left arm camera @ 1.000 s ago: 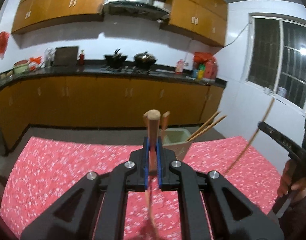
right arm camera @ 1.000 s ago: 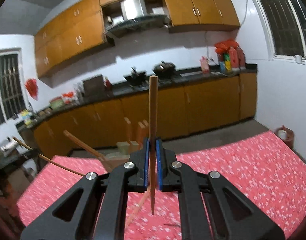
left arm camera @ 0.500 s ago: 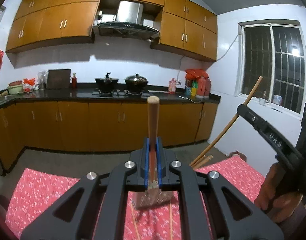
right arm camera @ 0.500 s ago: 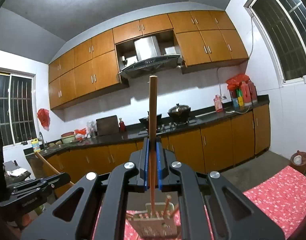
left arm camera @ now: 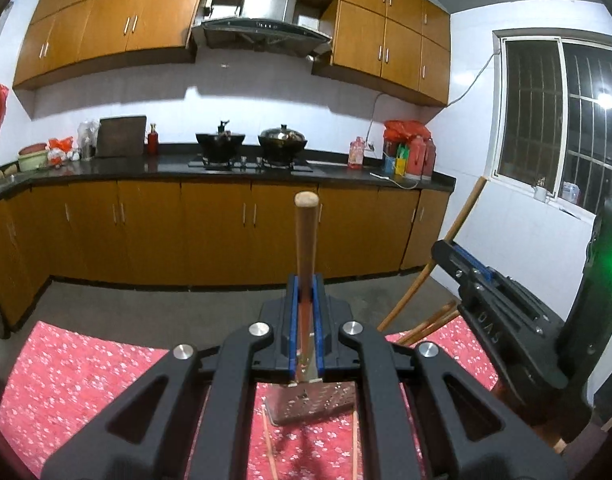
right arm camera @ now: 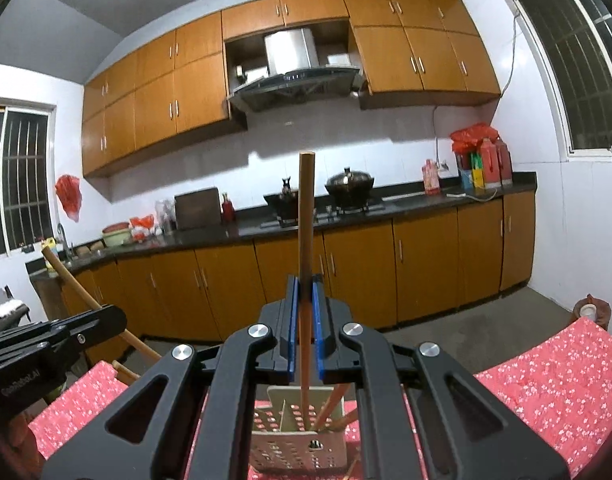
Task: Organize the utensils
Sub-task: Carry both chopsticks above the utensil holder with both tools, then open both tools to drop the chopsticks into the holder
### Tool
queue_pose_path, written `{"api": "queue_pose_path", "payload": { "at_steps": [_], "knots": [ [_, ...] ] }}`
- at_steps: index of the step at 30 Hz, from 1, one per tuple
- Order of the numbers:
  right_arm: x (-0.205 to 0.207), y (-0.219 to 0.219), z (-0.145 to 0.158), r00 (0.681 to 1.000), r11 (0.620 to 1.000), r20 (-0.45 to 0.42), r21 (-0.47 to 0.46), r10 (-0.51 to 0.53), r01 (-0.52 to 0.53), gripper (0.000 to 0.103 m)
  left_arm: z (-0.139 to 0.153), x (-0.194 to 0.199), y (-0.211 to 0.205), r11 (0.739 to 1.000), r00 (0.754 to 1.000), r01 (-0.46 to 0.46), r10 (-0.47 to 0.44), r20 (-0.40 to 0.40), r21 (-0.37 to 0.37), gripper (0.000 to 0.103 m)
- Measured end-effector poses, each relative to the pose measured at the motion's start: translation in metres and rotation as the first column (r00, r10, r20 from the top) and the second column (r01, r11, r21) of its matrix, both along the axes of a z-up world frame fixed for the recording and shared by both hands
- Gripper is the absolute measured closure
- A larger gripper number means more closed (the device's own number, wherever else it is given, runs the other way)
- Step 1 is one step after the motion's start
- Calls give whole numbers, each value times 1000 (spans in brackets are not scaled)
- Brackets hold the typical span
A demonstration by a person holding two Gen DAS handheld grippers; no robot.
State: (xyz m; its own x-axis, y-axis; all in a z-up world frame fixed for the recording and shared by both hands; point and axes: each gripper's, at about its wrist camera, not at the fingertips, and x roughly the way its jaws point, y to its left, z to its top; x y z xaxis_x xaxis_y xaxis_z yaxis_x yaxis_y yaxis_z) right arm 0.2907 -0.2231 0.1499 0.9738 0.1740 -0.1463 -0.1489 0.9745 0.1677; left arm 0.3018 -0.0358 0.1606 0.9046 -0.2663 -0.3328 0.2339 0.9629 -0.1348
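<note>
My left gripper [left arm camera: 304,280] is shut on a wooden-handled utensil [left arm camera: 305,236] that stands upright between the blue pads. Below it a perforated utensil holder [left arm camera: 312,402] stands on the red floral cloth. My right gripper [right arm camera: 304,280] is shut on a long wooden chopstick [right arm camera: 306,220], held upright, its lower end inside the holder [right arm camera: 297,436] with other sticks [right arm camera: 332,404]. The right gripper shows in the left wrist view [left arm camera: 458,258] with its stick [left arm camera: 446,248]. The left gripper shows in the right wrist view [right arm camera: 113,318].
Loose chopsticks [left arm camera: 270,452] lie on the red cloth [left arm camera: 65,380] near the holder. Wooden kitchen cabinets [left arm camera: 209,228], a counter with pots [left arm camera: 249,146] and a window [left arm camera: 562,128] lie beyond. A small bottle [right arm camera: 592,312] stands on the floor at right.
Both grippers have tilted upward and moved over the holder. The right chopstick's lower end now sits in the holder. The two grippers have come closer together.
</note>
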Motion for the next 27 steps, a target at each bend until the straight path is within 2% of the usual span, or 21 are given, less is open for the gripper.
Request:
{"api": "queue_pose_path", "payload": {
  "at_steps": [4,5,6,7,13,17,20,23,27],
  "knots": [
    [-2,0,-4,998,999,-42,12,40,-40,91,-7,9,1,1000,999,8,-8,-35,-13,92],
    [-4,-1,-3,998,999,-41,12,40,-40,76,-7,9,3,1000,999,7,-8,-38,-27,89],
    [-8,-3,-1,999,999,-31,14,34,-33,60,-7,8,5,999,999,7,-8,-38,-34,81],
    [-11,-5,0,999,999,-20,18,31,-30,58,-5,9,7,999,999,3,-4,-35,-39,75],
    [-34,-20,12,1000,999,1,27,25,-26,57,2,-5,15,998,1000,-17,17,-18,-52,75],
    [-53,-35,6,999,999,-32,32,0,1,56,3,-27,28,997,999,-38,37,-10,-65,75],
    [-64,-46,-16,993,999,-114,34,-16,20,56,-7,-48,38,996,997,-76,76,-12,-41,69],
    [-68,-48,-52,971,999,-239,22,-28,35,56,-28,-64,45,993,992,-118,118,-46,9,67],
    [-67,-35,-112,905,999,-426,21,-15,27,56,-76,-74,52,984,975,-155,166,-144,84,67]
  ]
}}
